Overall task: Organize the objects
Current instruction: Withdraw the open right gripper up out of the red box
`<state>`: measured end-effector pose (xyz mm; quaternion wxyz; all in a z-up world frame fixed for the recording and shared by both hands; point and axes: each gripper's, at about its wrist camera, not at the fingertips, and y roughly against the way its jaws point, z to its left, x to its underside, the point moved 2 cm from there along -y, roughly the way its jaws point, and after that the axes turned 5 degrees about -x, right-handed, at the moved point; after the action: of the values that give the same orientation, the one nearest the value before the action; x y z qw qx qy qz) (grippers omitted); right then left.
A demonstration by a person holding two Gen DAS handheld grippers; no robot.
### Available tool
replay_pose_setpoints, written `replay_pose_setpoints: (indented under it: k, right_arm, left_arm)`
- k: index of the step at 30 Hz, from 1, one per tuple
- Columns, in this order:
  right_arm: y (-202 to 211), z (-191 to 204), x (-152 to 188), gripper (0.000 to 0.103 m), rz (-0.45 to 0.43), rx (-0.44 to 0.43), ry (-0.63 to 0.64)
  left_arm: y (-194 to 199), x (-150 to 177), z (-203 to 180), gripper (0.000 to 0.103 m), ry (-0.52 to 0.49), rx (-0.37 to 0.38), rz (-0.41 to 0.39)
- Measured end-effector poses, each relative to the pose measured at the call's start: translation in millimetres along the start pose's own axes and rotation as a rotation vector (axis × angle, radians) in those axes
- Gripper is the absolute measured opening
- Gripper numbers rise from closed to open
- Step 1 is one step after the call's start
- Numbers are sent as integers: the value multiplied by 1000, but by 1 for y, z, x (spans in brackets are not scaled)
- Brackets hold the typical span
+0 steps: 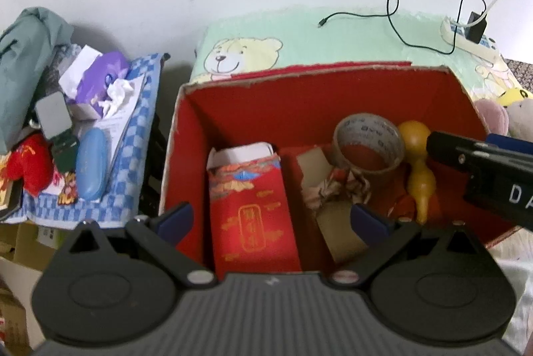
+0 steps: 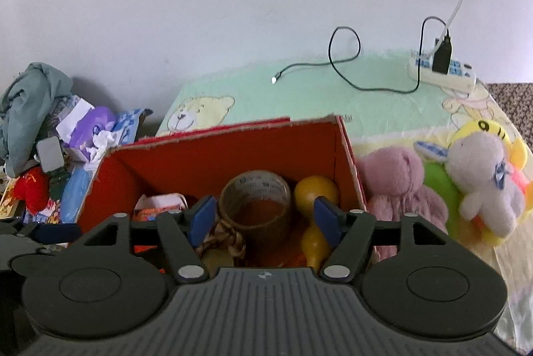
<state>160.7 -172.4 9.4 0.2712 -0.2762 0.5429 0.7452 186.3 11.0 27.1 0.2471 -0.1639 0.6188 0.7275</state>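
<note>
I am holding both grippers above the red cardboard box [image 1: 233, 109], and neither is carrying anything. My left gripper [image 1: 271, 217] is standing fully spread, its blue pads hanging clear on either side of the red packet [image 1: 253, 216], touching nothing. My right gripper [image 2: 266, 217] is also standing apart, with only air between its pads; the tape roll [image 2: 255, 206] and the yellow gourd [image 2: 316, 206] are lying below and beyond them, inside the box.

The box is sitting on the green bear-print sheet [image 1: 333, 36] and is already serving as the collecting place. The red packet is leaning upright against the near-left side, white contents showing at its top. The tape roll is resting on edge toward the back right, the gourd propped just beside it against the right wall, and a crumpled paper wad [image 1: 336, 186] is lying in front of the roll.

Outside the box, the plush toys [image 2: 449, 189] are lying heaped against its right wall, and a clutter pile with a blue case [image 1: 90, 167] is sitting on the checked cloth to the left. I judge these loose items to be the remaining work, with both grippers free to fetch them.
</note>
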Motion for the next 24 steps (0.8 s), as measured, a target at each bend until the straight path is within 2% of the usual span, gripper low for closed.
replay_pose_setpoints:
  k: [6,9,24]
  right_arm:
    - [5,-5,7,73,22,13,-27]
    - [8,-7,9,77,35,12,-35]
    - [22,-13,13,81,108,7,1]
  left_arm:
    - [3,7,0,101,25,-18,58]
    - [7,9,-1,101,32,-16,61]
    - [25,17,-17,101,30,-23,81]
